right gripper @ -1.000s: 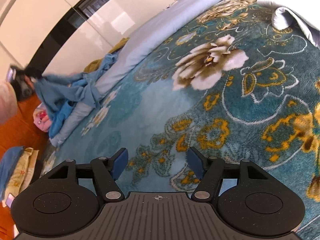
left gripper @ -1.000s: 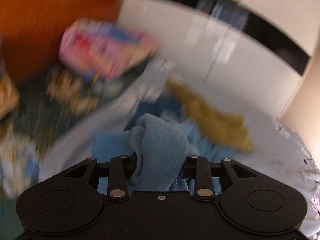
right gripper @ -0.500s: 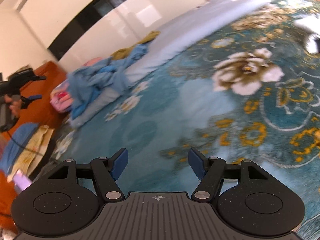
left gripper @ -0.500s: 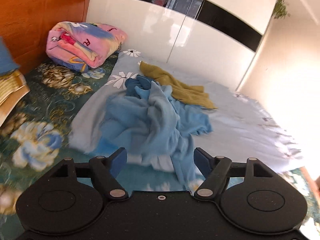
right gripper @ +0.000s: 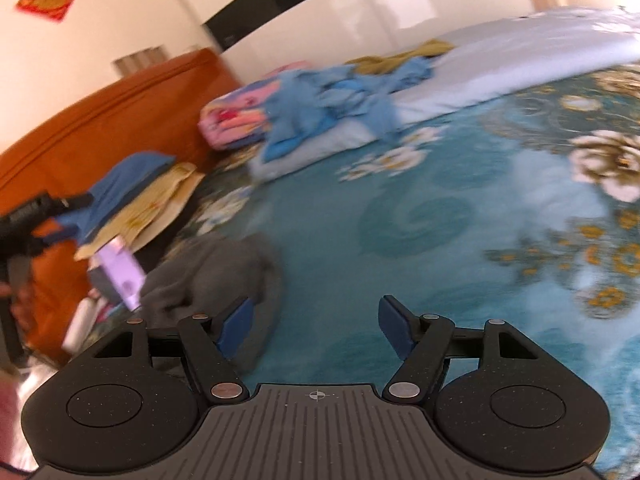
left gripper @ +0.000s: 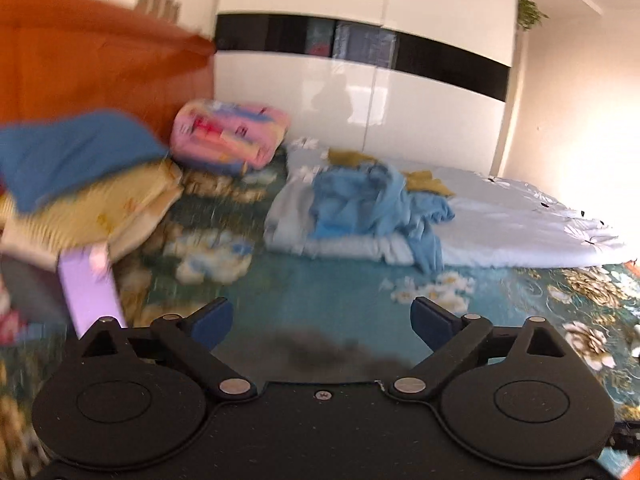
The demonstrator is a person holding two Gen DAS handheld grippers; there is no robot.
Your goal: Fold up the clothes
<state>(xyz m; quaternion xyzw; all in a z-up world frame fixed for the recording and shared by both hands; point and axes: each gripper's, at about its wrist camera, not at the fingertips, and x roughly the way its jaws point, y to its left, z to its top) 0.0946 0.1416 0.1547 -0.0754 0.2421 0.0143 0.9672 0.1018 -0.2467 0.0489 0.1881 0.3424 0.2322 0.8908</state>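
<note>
The left gripper (left gripper: 322, 318) is shown with its jaws spread wide and nothing between them; they have just been opening, whereas a second earlier a fold of light blue cloth was clamped there. That cloth, the light blue garment (left gripper: 374, 204), is now seen crumpled on the rolled edge of the pale quilt (left gripper: 520, 220) at the far side of the bed, well apart from both tools, with an olive garment (left gripper: 424, 178) just behind it. The left tool has also been drawn back from the heap, so that a broad stretch of the teal floral blanket (left gripper: 320, 284) lies between them. The right gripper (right gripper: 316, 326) is likewise seen parted and empty, its jaws only slightly wider than before, and it has been turned towards a grey garment (right gripper: 212, 276) lying on the blanket just ahead of its left finger, beside a lilac box (right gripper: 122, 276) and a stack of pillows (right gripper: 136, 200) against the orange headboard (right gripper: 104, 120). From this arrangement it may be judged that the blue garment has been set aside unfolded rather than folded, and that the grey garment is the likely next piece to be taken up; the folding itself is not yet begun.
</note>
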